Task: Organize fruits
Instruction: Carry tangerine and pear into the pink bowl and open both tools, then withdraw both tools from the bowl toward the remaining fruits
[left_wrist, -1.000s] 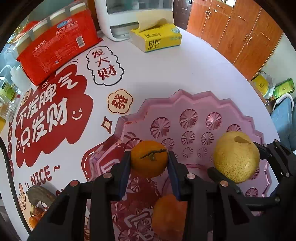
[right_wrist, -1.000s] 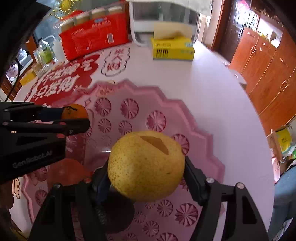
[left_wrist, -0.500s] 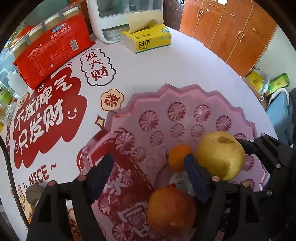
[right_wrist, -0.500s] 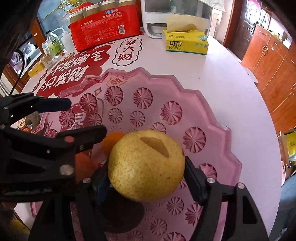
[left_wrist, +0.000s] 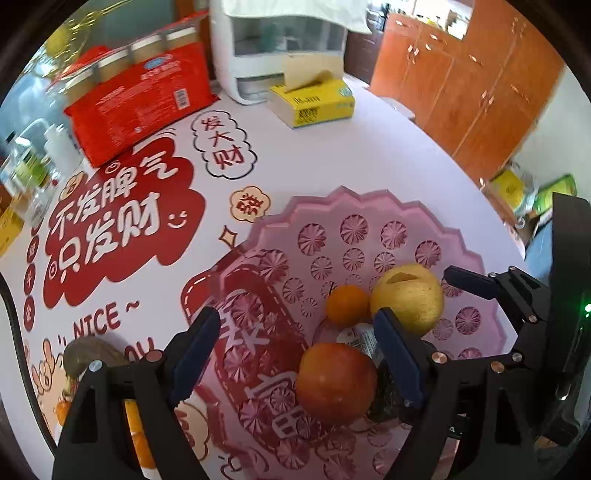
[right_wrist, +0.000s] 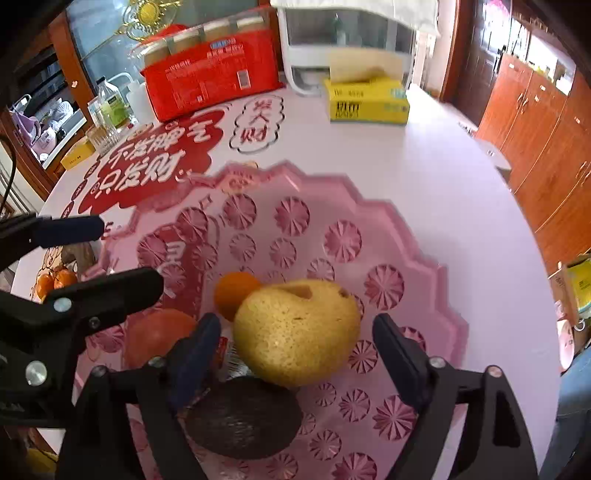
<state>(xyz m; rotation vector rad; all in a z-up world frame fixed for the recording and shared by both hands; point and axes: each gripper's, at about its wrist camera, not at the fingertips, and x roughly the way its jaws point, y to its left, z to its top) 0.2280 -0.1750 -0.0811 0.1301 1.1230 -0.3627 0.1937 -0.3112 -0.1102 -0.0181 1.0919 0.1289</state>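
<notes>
Left gripper (left_wrist: 295, 343): jaws spread wide, nothing between them. A second ago they were clamped on the small orange (left_wrist: 348, 305); that fruit now lies free in the tray. Release done.

Right gripper (right_wrist: 295, 345): jaws parted, clear of the pear (right_wrist: 297, 330) on both sides. Half a second ago the pads were pressed against it. Pear let go as well.

Small orange: rests on the floor of the pink tray (right_wrist: 413, 221), touching the pear's left flank in the left wrist view. Both sit near the middle of the tray.

Pear: yellow, speckled, a cut notch on its top. It leans over a dark round fruit (right_wrist: 243, 417) beside it; type not identifiable.

Red-orange fruit (left_wrist: 337, 382): already in the tray, nearer the left camera, just beside the small orange and pear.

Wrapper or label (left_wrist: 360, 338): a small printed scrap among the fruit; details unreadable.

Outside the tray: more orange fruit (right_wrist: 55, 280) and a brownish object (left_wrist: 92, 356) on the printed tablecloth (left_wrist: 122, 229), left of the tray.

Meaning for task: four fruits collected, both grippers empty. Judgement: the loose fruit at the left is likely next.

Risk: the pear is propped on its neighbour and could roll if nudged.
</notes>
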